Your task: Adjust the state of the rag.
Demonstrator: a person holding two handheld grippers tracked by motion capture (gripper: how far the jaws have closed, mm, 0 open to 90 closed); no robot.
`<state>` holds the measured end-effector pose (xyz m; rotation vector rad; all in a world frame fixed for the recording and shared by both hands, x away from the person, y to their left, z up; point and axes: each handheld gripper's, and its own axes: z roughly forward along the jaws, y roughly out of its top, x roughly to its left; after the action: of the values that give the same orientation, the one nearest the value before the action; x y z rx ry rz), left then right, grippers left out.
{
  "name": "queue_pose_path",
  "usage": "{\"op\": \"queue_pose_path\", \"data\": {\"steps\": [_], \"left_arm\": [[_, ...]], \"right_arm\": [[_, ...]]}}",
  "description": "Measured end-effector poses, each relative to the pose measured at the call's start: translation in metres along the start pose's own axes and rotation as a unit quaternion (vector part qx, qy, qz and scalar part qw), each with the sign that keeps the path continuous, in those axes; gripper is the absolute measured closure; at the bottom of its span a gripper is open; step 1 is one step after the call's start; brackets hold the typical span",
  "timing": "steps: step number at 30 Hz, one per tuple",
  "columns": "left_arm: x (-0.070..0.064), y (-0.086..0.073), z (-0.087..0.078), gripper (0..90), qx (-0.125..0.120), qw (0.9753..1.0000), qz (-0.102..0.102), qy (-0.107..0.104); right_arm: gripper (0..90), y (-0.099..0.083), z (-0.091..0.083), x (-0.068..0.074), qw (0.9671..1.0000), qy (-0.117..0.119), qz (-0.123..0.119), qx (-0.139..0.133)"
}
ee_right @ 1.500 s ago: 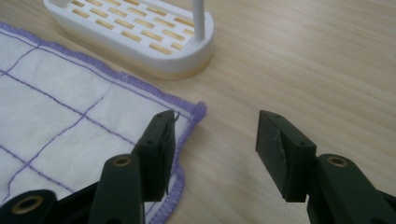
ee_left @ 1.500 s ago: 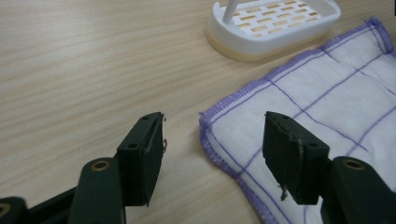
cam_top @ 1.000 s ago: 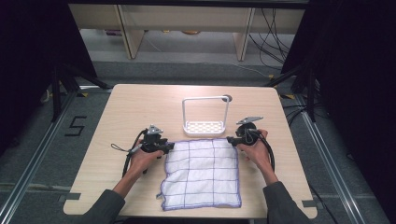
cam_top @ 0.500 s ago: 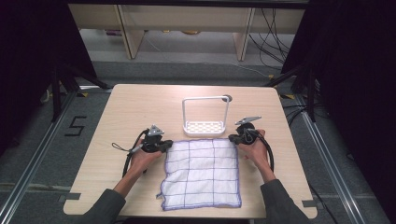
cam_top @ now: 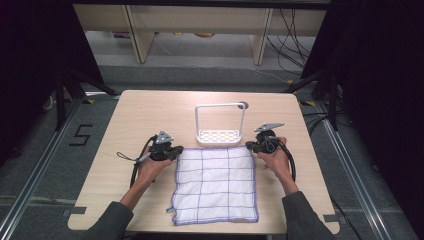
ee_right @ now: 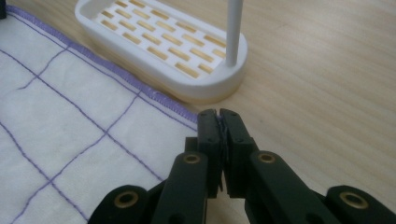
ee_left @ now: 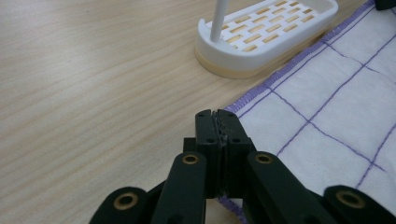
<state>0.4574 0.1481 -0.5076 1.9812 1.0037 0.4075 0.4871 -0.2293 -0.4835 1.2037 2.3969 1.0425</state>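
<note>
Soft woven cloth [cam_top: 216,184], glossy plastic rack [cam_top: 220,135], matt wood table [cam_top: 150,112]

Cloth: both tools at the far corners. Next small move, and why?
Probably lift both corners together, up and toward the rack. The left tool and right tool look shut on the far corners of the cloth, which lies flat on the table just before the rack.

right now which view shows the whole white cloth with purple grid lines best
The high view: the white cloth with purple grid lines lies flat with all four edges visible. The left gripper view shows one far corner at its shut claw; the right gripper view shows the other far corner.
</note>
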Motion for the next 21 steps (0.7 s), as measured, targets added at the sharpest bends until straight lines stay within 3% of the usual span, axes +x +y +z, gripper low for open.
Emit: {"op": "queue_pose_path", "data": {"steps": [1,2,3,5,7,8,9,11,16,17,18,20,21], "left_arm": [[-0.001,0.0,0.0,87.9,-0.01,0.9999,-0.005,0.0],[0.0,0.001,-0.002,87.9,-0.004,1.0,0.0,-0.001],[0.0,0.002,-0.004,87.9,-0.007,1.0,0.0,-0.001],[-0.001,0.004,-0.006,87.9,-0.022,0.9997,-0.011,-0.002],[0.001,0.006,-0.011,87.9,-0.021,0.9998,-0.001,0.0],[0.0,0.007,-0.012,87.9,-0.034,0.9994,-0.012,0.0],[0.0,0.008,-0.014,87.9,-0.036,0.9993,-0.012,0.002],[0.002,0.01,-0.018,87.9,-0.043,0.9989,-0.015,0.002],[0.003,0.017,-0.024,87.9,-0.056,0.9984,-0.012,-0.003],[0.003,0.019,-0.026,87.9,-0.056,0.9984,-0.006,-0.003],[0.003,0.021,-0.028,87.9,-0.062,0.998,-0.008,-0.006],[0.001,0.023,-0.033,87.9,-0.066,0.9978,-0.002,-0.006],[0.0,0.023,-0.035,87.9,-0.067,0.9977,0.002,-0.006]], "right_arm": [[87.8,0.001,-0.001,0.002,1.0,-0.003,0.004,-0.007],[87.8,0.003,-0.004,0.002,1.0,0.001,0.002,-0.004],[87.8,0.003,-0.004,0.002,0.9998,0.001,-0.009,-0.017],[88.0,0.006,-0.007,0.004,0.9997,-0.001,-0.006,-0.023],[88.0,0.01,-0.012,0.005,0.9998,0.003,-0.011,-0.016],[88.0,0.011,-0.011,0.007,0.9993,0.001,-0.001,-0.038],[88.1,0.013,-0.014,0.006,0.9996,0.004,-0.018,-0.022],[88.2,0.016,-0.017,0.009,0.9993,0.004,-0.019,-0.031],[88.3,0.023,-0.027,0.014,0.9986,0.015,-0.022,-0.047],[88.3,0.024,-0.03,0.017,0.9988,0.012,-0.013,-0.046],[88.3,0.025,-0.031,0.015,0.9983,0.012,-0.026,-0.05],[88.4,0.026,-0.036,0.02,0.9985,0.013,-0.017,-0.05],[88.3,0.026,-0.038,0.019,0.998,0.012,-0.03,-0.055]]}}
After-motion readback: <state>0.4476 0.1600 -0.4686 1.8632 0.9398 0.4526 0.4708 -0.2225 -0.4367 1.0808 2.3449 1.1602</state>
